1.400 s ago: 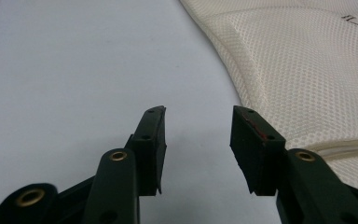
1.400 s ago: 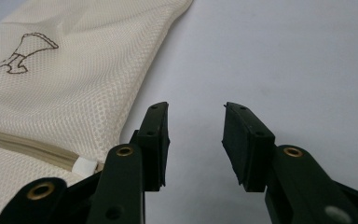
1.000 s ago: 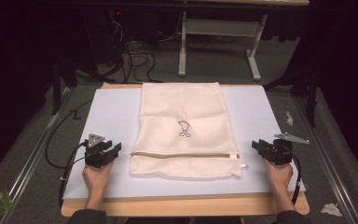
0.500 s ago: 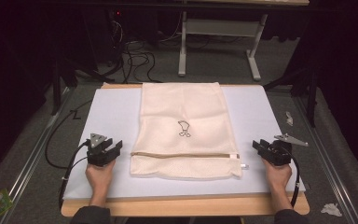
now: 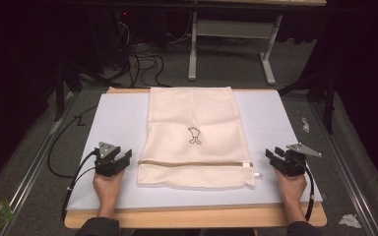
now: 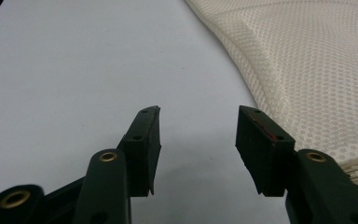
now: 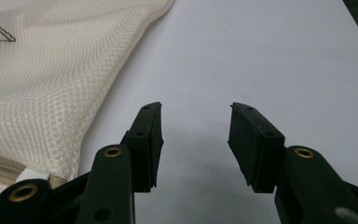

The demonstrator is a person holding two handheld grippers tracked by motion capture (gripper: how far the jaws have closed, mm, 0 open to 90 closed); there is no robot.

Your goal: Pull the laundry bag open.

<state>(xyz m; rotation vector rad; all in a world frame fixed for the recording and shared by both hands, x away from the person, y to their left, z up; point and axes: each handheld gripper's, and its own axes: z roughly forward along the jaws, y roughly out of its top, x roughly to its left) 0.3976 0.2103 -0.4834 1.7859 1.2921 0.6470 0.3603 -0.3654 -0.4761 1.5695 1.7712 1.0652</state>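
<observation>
Bag [image 5: 193, 137] lies flat at frame centre on the white mat [image 5: 113, 118], left gripper [image 5: 126, 160] and right gripper [image 5: 271, 156] flanking its lower corners, jaws just widened and empty; advise closing in level onto each side edge near the zip [image 5: 195, 163].

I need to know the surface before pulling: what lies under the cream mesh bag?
The mesh bag lies flat on a white board, which rests on a wooden table. Whatever is directly beneath the bag is covered.
</observation>
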